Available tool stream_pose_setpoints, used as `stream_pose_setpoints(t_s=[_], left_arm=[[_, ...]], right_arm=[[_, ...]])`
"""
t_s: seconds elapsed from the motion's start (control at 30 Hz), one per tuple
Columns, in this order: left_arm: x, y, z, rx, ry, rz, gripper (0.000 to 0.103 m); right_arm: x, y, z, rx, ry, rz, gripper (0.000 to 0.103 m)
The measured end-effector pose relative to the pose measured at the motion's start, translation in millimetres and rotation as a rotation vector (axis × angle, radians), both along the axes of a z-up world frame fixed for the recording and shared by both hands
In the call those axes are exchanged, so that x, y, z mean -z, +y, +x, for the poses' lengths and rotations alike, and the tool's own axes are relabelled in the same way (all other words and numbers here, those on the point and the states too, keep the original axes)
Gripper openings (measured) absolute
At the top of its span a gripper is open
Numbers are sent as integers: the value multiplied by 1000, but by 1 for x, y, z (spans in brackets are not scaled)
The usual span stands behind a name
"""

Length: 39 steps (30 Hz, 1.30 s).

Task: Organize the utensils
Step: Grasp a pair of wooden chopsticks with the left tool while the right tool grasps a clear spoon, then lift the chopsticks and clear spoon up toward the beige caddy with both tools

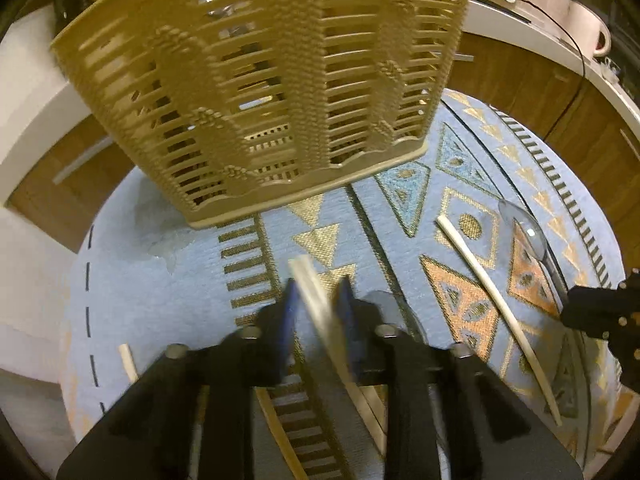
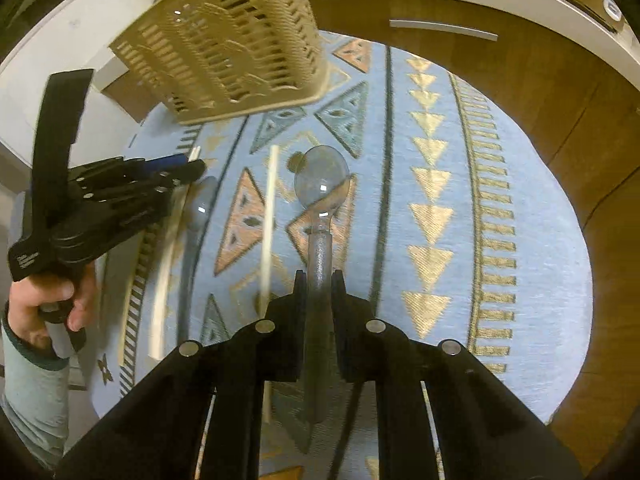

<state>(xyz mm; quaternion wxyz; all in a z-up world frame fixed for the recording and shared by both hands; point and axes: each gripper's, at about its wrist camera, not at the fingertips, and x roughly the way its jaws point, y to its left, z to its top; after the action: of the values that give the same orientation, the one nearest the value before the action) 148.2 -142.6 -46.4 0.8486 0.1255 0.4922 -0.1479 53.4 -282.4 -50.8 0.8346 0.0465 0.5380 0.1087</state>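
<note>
My left gripper is shut on a cream chopstick, which slants up between its blue pads, just below the beige slotted utensil basket. My right gripper is shut on the handle of a grey spoon, whose bowl points toward the basket. In the right wrist view the left gripper is at the left, held by a hand. In the left wrist view the right gripper enters at the right edge, with the spoon in front of it.
A blue cloth with gold triangles covers the round surface. On it lie a loose chopstick, another spoon and a further chopstick. Wooden cabinet fronts and a white counter edge ring the cloth. Shiny utensils show through the basket's slots.
</note>
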Motion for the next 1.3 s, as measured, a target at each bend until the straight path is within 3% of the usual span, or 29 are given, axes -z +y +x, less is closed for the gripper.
stream_pose_setpoints(t_s=[0.13, 0.3, 0.4, 0.53, 0.63, 0.77, 0.93, 1.03, 1.1, 1.17, 1.3], left_arm=[[-2, 4, -2, 14, 21, -42, 11], [-3, 29, 4, 1, 100, -161, 10], [-4, 40, 7, -5, 125, -197, 10], [-3, 50, 16, 4, 141, -217, 9], [-7, 54, 18, 14, 141, -219, 9], [-10, 57, 15, 27, 141, -227, 9], [-10, 52, 9, 40, 139, -227, 9], [-9, 51, 6, 42, 134, -227, 9], [-11, 53, 4, 43, 124, -229, 9], [-12, 48, 2, 41, 112, -228, 9], [-25, 51, -6, 44, 62, -255, 9]], right_arm=[[-1, -8, -5, 5, -24, -65, 12], [-6, -17, 5, 29, -1, -5, 22], [-10, -17, 17, 27, 15, 7, 23], [-1, -15, 43, 52, 98, 59, 23], [6, -16, 58, 62, 139, 35, 23], [4, -13, 66, 56, 156, 19, 32], [0, 4, 67, 22, 164, -109, 33], [0, 14, 66, 19, 170, -192, 32], [0, 22, 65, 11, 163, -252, 21], [-1, 28, 60, 0, 156, -266, 11], [-4, 33, 48, -22, 134, -273, 10]])
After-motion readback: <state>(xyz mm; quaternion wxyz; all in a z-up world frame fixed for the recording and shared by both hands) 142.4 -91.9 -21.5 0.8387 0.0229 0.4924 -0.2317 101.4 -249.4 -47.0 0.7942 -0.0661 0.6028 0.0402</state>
